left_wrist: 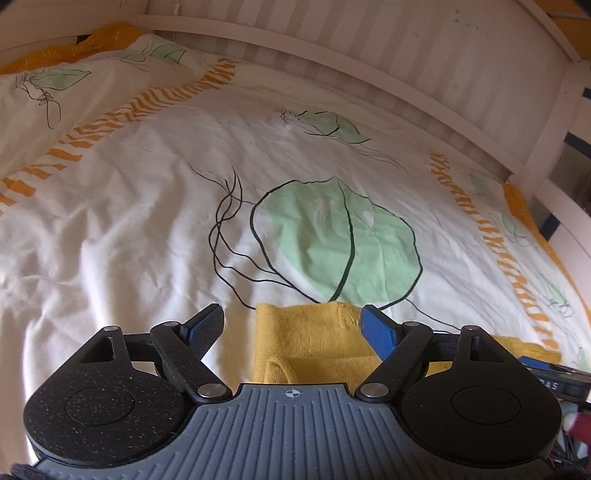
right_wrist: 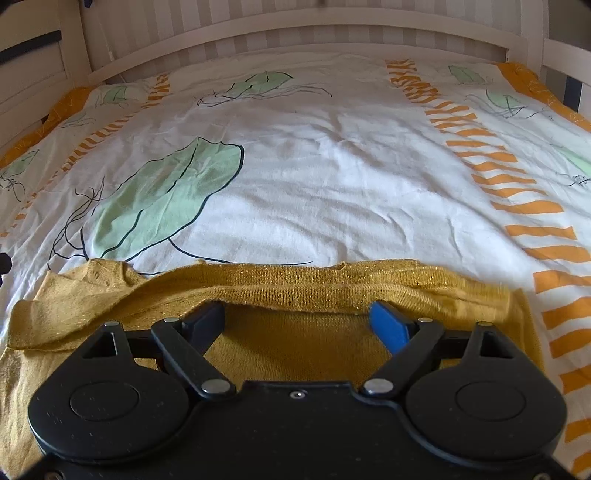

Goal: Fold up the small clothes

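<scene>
A small mustard-yellow knitted garment lies flat on the bed cover, its ribbed hem towards the far side. In the left wrist view its folded left part lies between the fingers. My left gripper is open just above that part, holding nothing. My right gripper is open over the garment's middle, its fingertips just short of the ribbed hem, holding nothing. The near part of the garment is hidden under both gripper bodies.
The white bed cover has green leaf prints and orange striped bands. A white slatted bed rail runs along the far side and right end. Part of the right gripper shows at the left view's right edge.
</scene>
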